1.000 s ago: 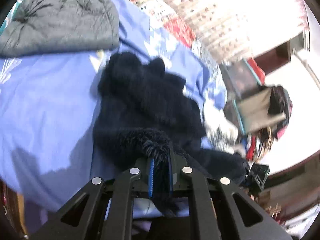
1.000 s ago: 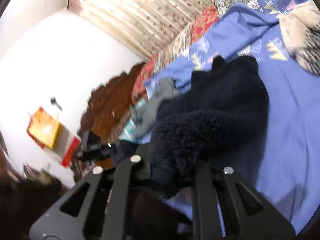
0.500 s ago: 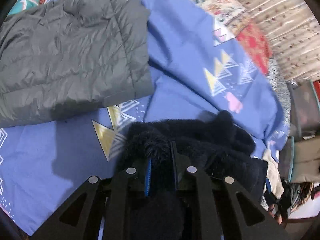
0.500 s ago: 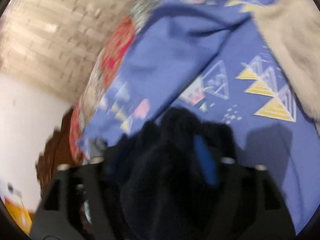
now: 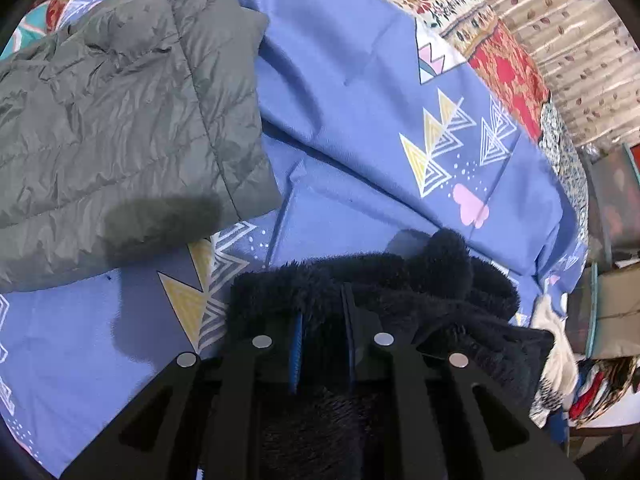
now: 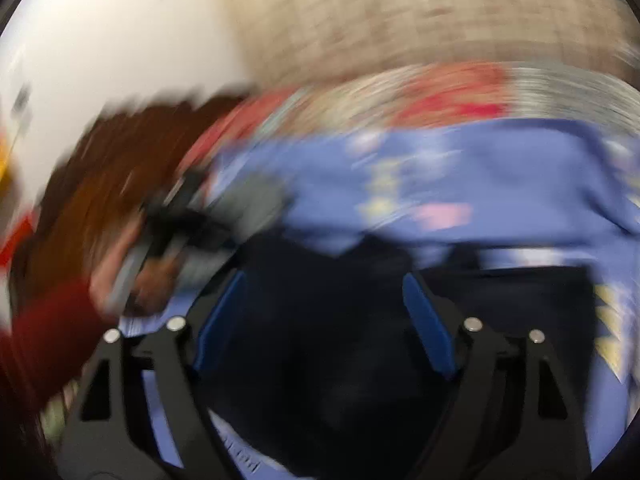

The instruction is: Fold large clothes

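Right gripper [image 6: 324, 320] released fleece [image 5: 400, 288]; view blurred.

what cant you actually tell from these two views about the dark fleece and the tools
- Left wrist view: the left tool sits buried in the dark fleece; fibres hide its fingertips.
- Right wrist view: motion blur smears everything; the right tool stands open, but contact with the fleece is unreadable.
- The fleece's fold state: cut off by both tools' bodies.

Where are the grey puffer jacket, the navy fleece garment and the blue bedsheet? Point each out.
grey puffer jacket [image 5: 120, 128], left wrist view, middle of its quilted panel.
navy fleece garment [image 5: 400, 280], left wrist view, fluffy bunched edge ahead of the fingers.
blue bedsheet [image 5: 352, 92], left wrist view, plain stretch beside the jacket.
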A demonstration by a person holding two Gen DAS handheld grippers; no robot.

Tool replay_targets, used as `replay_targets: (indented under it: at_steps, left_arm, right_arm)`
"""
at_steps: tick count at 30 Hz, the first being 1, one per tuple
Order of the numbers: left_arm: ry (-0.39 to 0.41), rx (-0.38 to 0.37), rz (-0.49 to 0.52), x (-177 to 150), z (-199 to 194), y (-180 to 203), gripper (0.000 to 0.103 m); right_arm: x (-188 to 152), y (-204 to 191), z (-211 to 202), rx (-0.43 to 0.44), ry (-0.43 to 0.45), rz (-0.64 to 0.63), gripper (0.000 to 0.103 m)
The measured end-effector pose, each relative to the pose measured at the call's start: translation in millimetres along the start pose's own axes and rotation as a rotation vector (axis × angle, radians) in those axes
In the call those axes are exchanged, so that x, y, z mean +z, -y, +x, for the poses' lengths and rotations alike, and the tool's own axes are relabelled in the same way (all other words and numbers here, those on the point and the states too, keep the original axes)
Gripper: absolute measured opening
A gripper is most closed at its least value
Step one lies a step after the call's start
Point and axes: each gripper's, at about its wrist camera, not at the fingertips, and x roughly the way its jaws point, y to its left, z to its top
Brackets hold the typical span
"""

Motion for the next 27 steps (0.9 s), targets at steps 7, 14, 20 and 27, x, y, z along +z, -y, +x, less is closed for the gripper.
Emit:
replay_targets:
  at_steps: [7,14,20,27]
  left_arm:
    - [0.035,-0.118,0.029,-15,-41,-16,0.04]
    - [0.258,-0.211,0.027,-37,-121,-20,0.04]
    - [0.211,-0.146,0.234,-69,-70,51,0.04]
    - [0.256,0.156,0.426,-86,-1,82,0.04]
  right_arm:
    - [-26,23,152,-0.13,-0.306,0.087,0.072]
    - [-26,48,168,-0.141,-0.301,0.176,0.075]
    - [-6,37,88,-0.017,-0.144,0.22,0.076]
    - [-16,108,-3,-0.267,-0.064,0.209,0.076]
